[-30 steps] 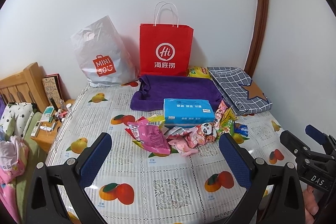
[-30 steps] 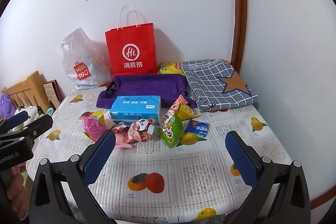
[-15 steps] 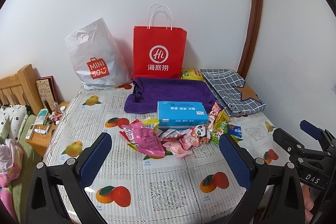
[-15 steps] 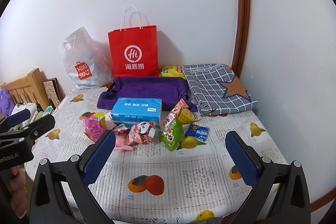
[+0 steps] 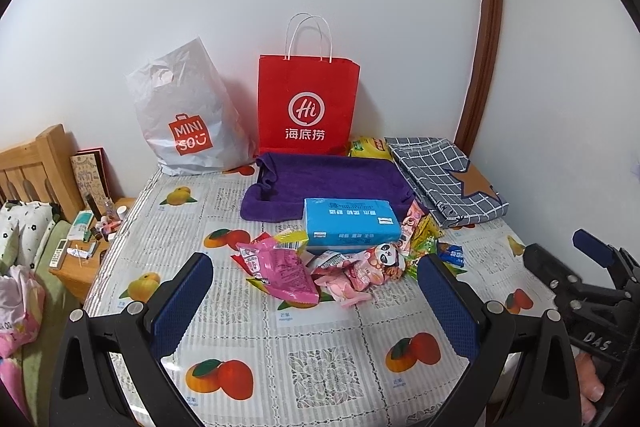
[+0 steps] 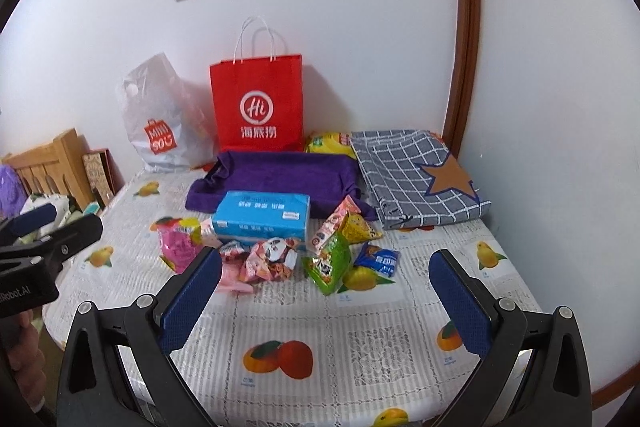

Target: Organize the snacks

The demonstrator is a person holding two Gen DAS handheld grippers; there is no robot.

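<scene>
Left gripper (image 5: 316, 301) was wide open, nothing between the blue pads, hovering low in the frame over the fruit-print tablecloth (image 5: 320, 359). Right gripper (image 6: 326, 301) same: jaws spread, empty, bottom of its frame above the cloth. Each gripper showed at the edge of the other's view, right one at lower right of the left view, left one at the left edge of the right view.

Snack pile (image 5: 344, 267) sat mid-frame just past the fingertips, not touched by either gripper. In it: pink packet (image 5: 280, 271) on the left side, panda-print packet (image 5: 384, 259) near the middle, green packet (image 6: 330, 263) and small blue packet (image 6: 378, 259) toward the right, yellow triangular packet (image 6: 358, 227) behind those. Blue tissue pack (image 5: 350, 225) lay right behind the pile, touching it.

Behind that, a purple towel (image 5: 332, 183) folded flat, grey checked cloth with a brown star (image 5: 444, 179) to its right, yellow bag (image 5: 368, 147) between them at the wall. Red paper bag (image 5: 308, 105) stood upright against the wall at upper centre, white Miniso plastic bag (image 5: 188, 115) leaning left of it. Wooden headboard (image 5: 36, 167) and a cluttered bedside stand (image 5: 84, 247) at the left edge
</scene>
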